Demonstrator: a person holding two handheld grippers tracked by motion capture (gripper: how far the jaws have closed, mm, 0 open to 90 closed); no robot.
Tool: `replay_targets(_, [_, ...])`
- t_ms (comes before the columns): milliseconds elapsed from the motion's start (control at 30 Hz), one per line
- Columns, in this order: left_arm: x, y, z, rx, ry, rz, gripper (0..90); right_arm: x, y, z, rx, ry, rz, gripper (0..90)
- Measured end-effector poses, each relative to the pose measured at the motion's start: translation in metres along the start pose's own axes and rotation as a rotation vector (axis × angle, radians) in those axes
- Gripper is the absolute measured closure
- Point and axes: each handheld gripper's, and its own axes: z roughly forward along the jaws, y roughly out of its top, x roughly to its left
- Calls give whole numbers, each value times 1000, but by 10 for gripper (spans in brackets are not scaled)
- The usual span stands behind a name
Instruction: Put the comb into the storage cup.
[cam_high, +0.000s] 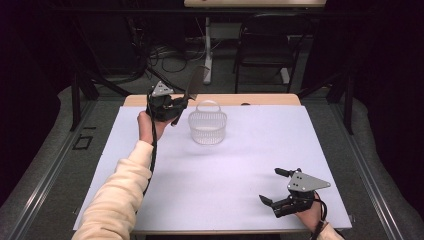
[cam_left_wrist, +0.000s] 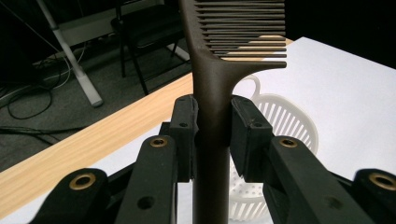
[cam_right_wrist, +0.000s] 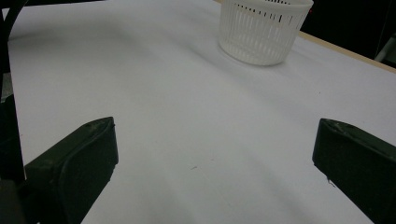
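Dark brown plastic, a long-handled comb (cam_left_wrist: 212, 93) stands pinched between the jaws of the left gripper (cam_high: 172, 107), held in the air just left of a white basket (cam_high: 207, 127) at the far side of the desk (cam_high: 240, 165). The jaws are closed on the comb's handle, below the point where the row of teeth begins.

The comb looks light and stiff, and its smooth, narrow handle could swivel or slide in a loose pinch. The thick handle seems the right place to take it; the thin teeth look likelier to bend or snap if squeezed. The basket, a slotted plastic tub with a hoop handle, appears light enough to shift if the comb knocks its rim.

The right gripper (cam_high: 280, 189) rests low on the near side of the desk, well apart from the basket, its jaws spread wide with nothing between them.

The left gripper view gives the hold in close detail: both pads pressed flat against the handle, the teeth above, and the perforated floor of the basket (cam_left_wrist: 275, 140) beyond. The high view shows how far the two grippers stand apart and that the comb is tilted up and away from the basket. The right gripper view takes in the basket's slotted side wall (cam_right_wrist: 261, 32) from low across the bare white desk (cam_right_wrist: 187, 116).
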Motion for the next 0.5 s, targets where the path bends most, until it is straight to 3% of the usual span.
replay_targets(500, [0,-2,6,-23,-6,-10,722,0,0,0,4,0,0,0])
